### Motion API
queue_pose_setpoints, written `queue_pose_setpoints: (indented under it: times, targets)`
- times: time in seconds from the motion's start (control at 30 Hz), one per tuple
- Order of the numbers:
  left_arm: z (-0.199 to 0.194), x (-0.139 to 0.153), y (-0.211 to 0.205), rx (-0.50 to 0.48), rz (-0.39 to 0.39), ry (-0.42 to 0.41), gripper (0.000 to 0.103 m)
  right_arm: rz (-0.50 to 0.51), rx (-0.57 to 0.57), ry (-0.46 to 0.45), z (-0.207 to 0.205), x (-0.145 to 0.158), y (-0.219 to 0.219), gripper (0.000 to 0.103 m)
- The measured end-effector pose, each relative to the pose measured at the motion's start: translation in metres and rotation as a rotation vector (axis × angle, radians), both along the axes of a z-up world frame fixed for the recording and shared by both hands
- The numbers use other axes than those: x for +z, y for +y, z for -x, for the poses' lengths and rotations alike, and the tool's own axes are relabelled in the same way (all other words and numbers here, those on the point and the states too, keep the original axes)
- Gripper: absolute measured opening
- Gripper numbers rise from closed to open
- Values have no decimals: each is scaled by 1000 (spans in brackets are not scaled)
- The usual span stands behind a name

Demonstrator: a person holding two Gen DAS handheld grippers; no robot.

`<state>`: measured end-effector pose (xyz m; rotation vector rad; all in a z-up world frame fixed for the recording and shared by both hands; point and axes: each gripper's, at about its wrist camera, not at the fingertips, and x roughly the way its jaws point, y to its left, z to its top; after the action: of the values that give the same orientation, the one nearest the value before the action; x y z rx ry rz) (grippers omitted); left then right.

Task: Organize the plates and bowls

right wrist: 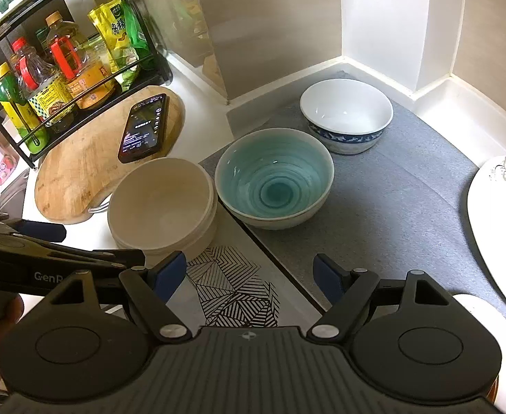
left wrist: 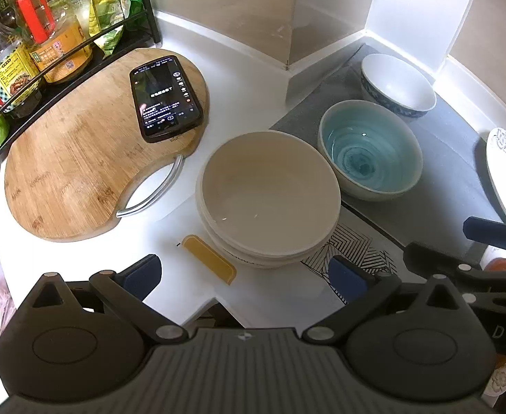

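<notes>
we are looking across the table from the left, where a phone is lying on a wooden cutting board in front of a rack of bottles. if we are sweeping a bowl leftward, the phone is the thing we are most likely to clip or push off the board.

our left tool is hanging spread wide and pinching nothing, just short of the cream bowls, which are sitting nested as a stack partly on the white table and partly on a patterned mat. that uneven footing is what we are worrying about: a pinch on only the top rim could be tilting the stack or lifting one bowl and leaving the others rocking. a small yellow piece is lying just beside the stack and could be getting knocked.

the teal bowl is standing on the grey mat, close beside the cream stack, so there is little room for a finger between them. its glaze looks slick, and a shallow grip could be slipping.

the blue-and-white bowl is sitting behind it. our right tool is also spread and holding nothing. at the far right a flowered plate is lying near our right tool, where a careless swing could be striking it.
</notes>
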<state>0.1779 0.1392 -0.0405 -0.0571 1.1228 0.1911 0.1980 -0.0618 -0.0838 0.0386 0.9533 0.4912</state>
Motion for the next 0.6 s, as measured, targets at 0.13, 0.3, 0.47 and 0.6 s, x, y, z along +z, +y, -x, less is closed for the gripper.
queue_pose_setpoints:
  times: [0.13,0.3,0.47,0.6]
  targets:
    - [-2,-1,0,-3,4,1,103,3,-2,1,0,0,0,83]
    - [-3,-1,1,-6,6,-2,103,5,-4,1,0,0,0,83]
    - [-4,-1,2,0,0,-1,103,2,-11,5,-1,0,-1,83]
    - [-7,-3,4,10,-5,6,103,3,-19,8,-3,-2,-3,83]
